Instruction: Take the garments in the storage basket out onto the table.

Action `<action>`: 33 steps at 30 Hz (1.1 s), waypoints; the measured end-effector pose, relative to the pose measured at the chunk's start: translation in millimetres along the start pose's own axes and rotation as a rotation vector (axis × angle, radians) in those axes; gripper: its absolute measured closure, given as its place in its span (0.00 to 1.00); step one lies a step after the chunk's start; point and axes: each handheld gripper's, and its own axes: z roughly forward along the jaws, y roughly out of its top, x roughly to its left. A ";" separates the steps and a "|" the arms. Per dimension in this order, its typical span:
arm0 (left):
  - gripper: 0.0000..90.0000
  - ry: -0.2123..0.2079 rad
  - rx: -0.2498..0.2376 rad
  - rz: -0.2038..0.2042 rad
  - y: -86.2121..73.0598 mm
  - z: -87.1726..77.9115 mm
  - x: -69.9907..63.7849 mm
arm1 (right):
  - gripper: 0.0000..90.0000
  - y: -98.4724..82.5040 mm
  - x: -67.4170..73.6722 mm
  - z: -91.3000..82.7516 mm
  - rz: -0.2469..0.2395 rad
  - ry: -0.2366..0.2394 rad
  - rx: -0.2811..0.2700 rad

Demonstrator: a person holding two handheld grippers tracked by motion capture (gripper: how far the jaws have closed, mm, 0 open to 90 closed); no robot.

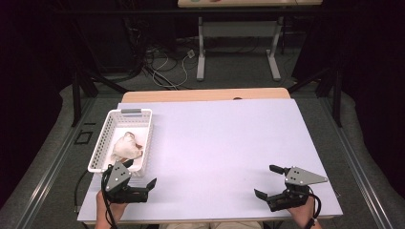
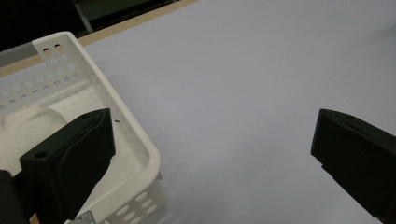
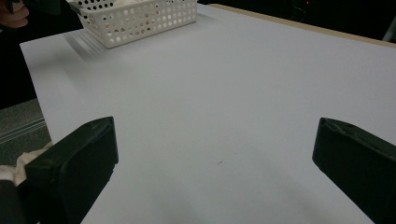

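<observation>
I count two grippers near me: left gripper (image 1: 141,183) and right gripper (image 1: 269,182), both spread wide, empty. One white basket (image 1: 108,129) beyond the left one holds one crumpled cloth (image 1: 127,147). One white sheet (image 1: 224,138) covers the table.

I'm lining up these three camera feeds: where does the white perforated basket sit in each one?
High view: white perforated basket at the table's left side, a crumpled cloth inside.
Left gripper view: its near corner at lower left, partly behind the left jaw.
Right gripper view: top left, far across the table.
Shared landmark: the pale sheet covering the table.
</observation>
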 end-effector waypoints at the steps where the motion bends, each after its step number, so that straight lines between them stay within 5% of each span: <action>1: 0.00 -0.002 0.001 0.005 1.8 0.3 1.5 | 0.00 0.0 0.2 0.2 0.001 0.001 -0.001; 19: 0.00 0.015 0.031 0.031 34.0 3.0 28.2 | 0.00 -1.4 1.6 3.1 -0.001 0.002 0.024; 33: 0.00 -0.023 0.095 0.028 48.2 13.2 43.6 | 0.00 -1.9 3.9 2.7 -0.005 0.007 0.026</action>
